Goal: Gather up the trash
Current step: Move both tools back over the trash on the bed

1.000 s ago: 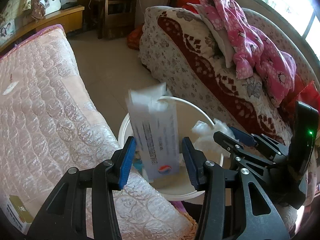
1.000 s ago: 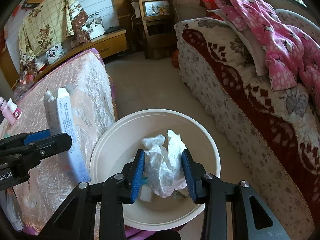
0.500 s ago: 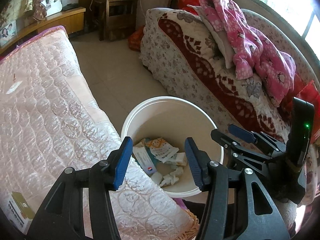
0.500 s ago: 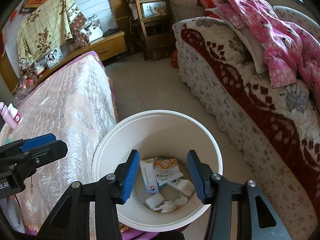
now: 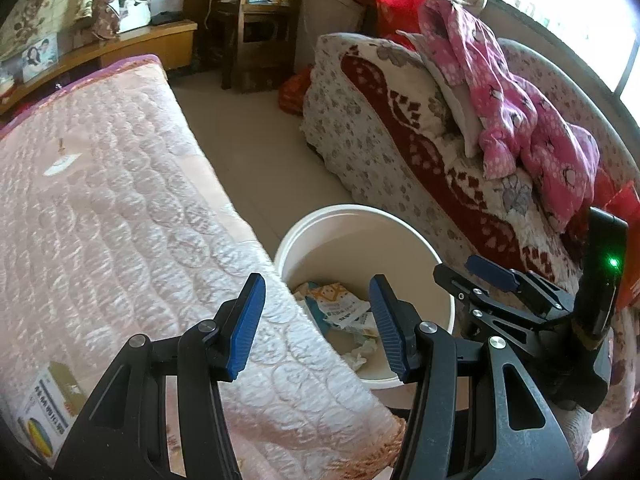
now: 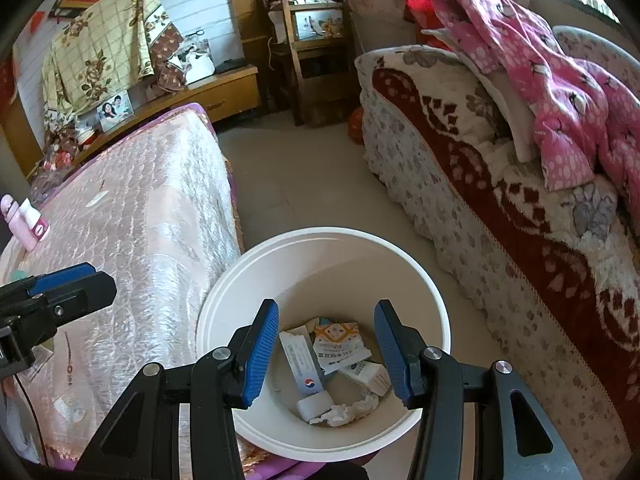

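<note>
A white bucket (image 6: 320,234) stands on the floor between the bed and the sofa. In it lie a long white box with a red-and-blue logo (image 6: 304,364), an orange-and-white packet (image 6: 338,344), a small white box (image 6: 314,404) and crumpled tissue (image 6: 348,410). My right gripper (image 6: 326,340) hangs open above the bucket with nothing between its blue pads. Over the bed's edge beside the bucket (image 5: 352,212), my left gripper (image 5: 316,316) is open and empty too. The left wrist view also shows the packet (image 5: 340,306) and the right gripper (image 5: 472,274) off to the right.
A pink quilted bed (image 5: 120,200) fills the left, with a printed box (image 5: 44,412) at its near corner and pink bottles (image 6: 24,220) further up. A floral-covered sofa (image 6: 520,220) with a pink garment (image 6: 560,80) lines the right. A wooden chair (image 6: 316,40) stands at the back.
The left gripper let go of the long white box and the right let go of the tissue; both now lie in the bucket. Both jaws widened, and the left gripper drew back over the bed.
</note>
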Demonstrator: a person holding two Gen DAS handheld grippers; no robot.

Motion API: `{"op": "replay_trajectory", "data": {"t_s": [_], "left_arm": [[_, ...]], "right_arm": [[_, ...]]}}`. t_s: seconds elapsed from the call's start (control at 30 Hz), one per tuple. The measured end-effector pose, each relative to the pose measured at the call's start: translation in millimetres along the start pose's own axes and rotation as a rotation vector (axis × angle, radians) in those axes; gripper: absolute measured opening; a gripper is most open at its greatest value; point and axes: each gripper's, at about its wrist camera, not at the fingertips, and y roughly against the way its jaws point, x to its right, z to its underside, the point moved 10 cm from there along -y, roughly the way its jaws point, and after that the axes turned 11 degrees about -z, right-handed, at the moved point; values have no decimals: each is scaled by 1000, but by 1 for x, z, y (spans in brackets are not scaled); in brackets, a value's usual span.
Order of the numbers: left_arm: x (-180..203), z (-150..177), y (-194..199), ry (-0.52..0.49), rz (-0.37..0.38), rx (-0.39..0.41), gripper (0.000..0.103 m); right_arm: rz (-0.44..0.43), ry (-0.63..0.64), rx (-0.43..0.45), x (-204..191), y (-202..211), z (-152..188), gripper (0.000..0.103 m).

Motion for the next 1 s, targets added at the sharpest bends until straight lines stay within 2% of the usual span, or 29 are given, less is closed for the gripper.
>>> {"op": "replay_trajectory", "data": {"t_s": [0.2, 0.27, 0.33, 0.43, 0.73, 1.0], "left_arm": [[-23, 1, 20, 21, -30, 22, 53], [-32, 2, 28, 32, -40, 28, 53], [-44, 4, 36, 41, -53, 32, 53], [-64, 8, 49, 50, -77, 36, 53], [-154, 34, 92, 101, -167, 42, 53], [-257, 83, 126, 176, -278, -2, 53]], "right_arm": [[-21, 36, 23, -26, 11, -6, 48], [-34, 54, 33, -40, 15, -9, 51], [-47, 75, 43, -53, 18, -11, 62], [-76, 114, 46, -80, 20, -12, 63], [-192, 204, 5, -164, 6, -4, 63], [-280, 312, -49, -239, -4, 13, 64]]}}
